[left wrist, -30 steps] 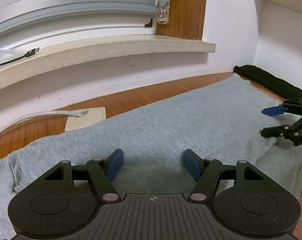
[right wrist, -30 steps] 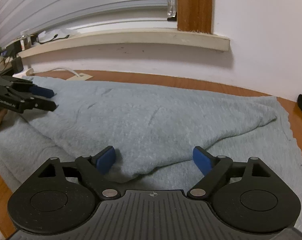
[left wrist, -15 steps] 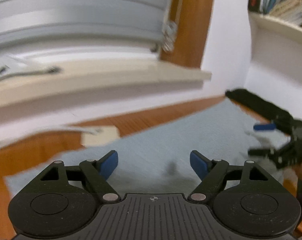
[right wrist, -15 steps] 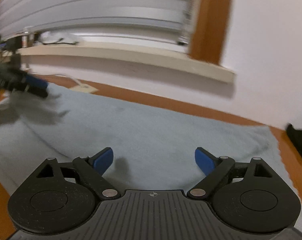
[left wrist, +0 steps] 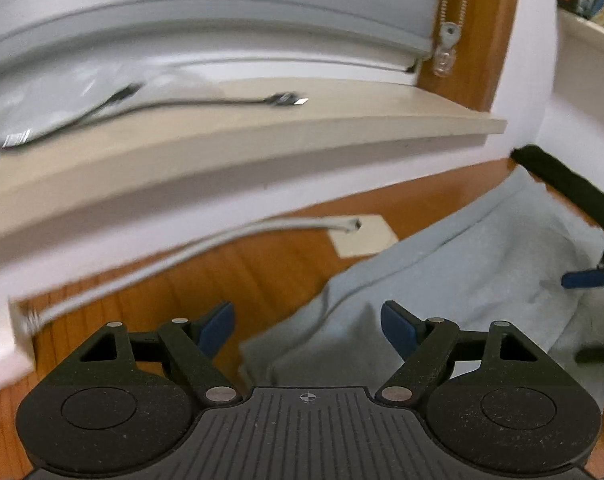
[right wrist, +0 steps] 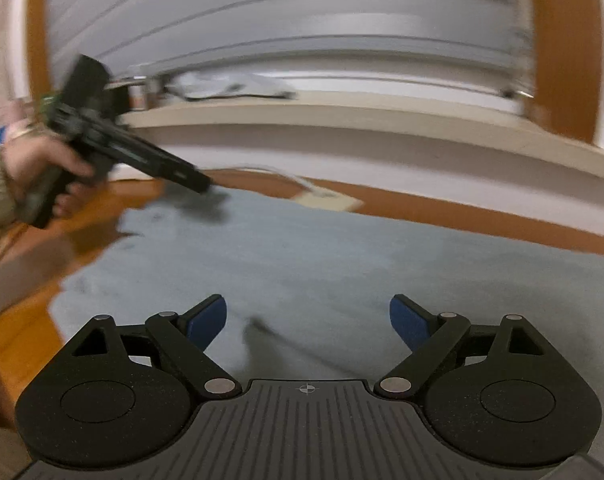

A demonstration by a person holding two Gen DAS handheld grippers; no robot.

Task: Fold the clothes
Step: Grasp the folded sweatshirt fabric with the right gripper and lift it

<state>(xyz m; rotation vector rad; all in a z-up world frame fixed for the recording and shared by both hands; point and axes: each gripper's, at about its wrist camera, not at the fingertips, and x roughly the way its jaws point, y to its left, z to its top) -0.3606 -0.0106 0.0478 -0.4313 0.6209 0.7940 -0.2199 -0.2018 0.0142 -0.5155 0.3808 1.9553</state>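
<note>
Lying folded over on the desk point(left wrist: 230, 280), the garment point(left wrist: 482, 272) shows a doubled edge just ahead of the left gripper point(left wrist: 308, 326), whose jaws have just been opening and stand wide with nothing between them. The right gripper point(right wrist: 308, 322) hangs wide and empty too, cloth spread ahead of and under its jaws. One fold looks made; I judge further folds and squaring are left.

Left hand-held gripper point(left wrist: 307, 326) tilted downward, jaws just widened, nothing between; right hand-held gripper point(right wrist: 308, 322) likewise agape, empty.
</note>
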